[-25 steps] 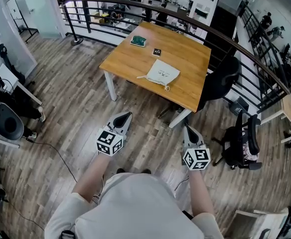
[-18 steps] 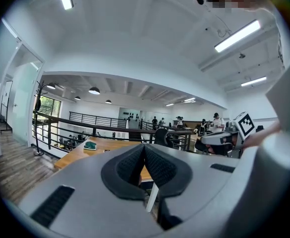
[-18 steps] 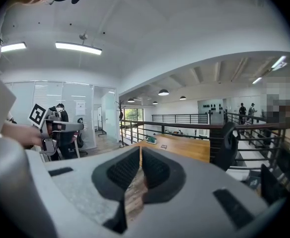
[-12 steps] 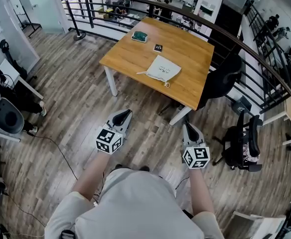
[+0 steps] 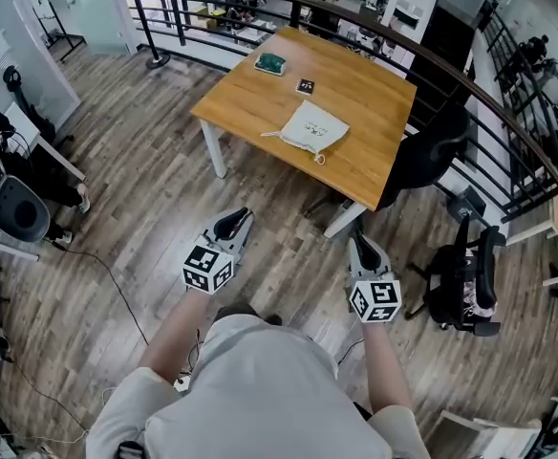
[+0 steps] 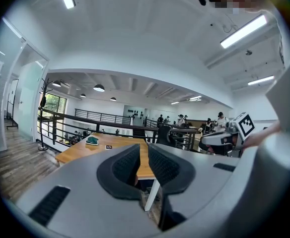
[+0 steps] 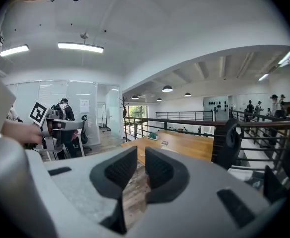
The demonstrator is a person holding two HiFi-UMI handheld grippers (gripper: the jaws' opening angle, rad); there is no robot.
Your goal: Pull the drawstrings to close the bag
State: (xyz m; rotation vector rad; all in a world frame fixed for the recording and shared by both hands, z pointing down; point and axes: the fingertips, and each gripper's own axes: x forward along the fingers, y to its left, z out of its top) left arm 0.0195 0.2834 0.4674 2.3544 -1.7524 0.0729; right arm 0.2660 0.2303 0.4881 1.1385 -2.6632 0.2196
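Observation:
The white drawstring bag (image 5: 312, 129) lies flat on the wooden table (image 5: 250, 103), its cords trailing off to the left and toward the near edge. Both grippers hang over the floor, well short of the table. The left gripper (image 5: 235, 221) and the right gripper (image 5: 358, 245) point toward the table. Each has just been opening its jaws, which stand a narrow gap apart with nothing between them, as seen for the left gripper (image 6: 143, 151) and the right gripper (image 7: 140, 158). In the gripper views the jaws cover most of the table, and the bag cannot be made out.
A green object (image 5: 270, 63) and a small dark card (image 5: 305, 87) lie on the table's far side. A black office chair (image 5: 432, 156) stands at its right corner and another chair (image 5: 470, 275) further right. A curved railing (image 5: 451, 65) runs behind. A cable (image 5: 117, 295) crosses the floor at left.
The person has come slightly closer to the table, and both grippers have moved a little forward and down. Their jaws have parted slightly.

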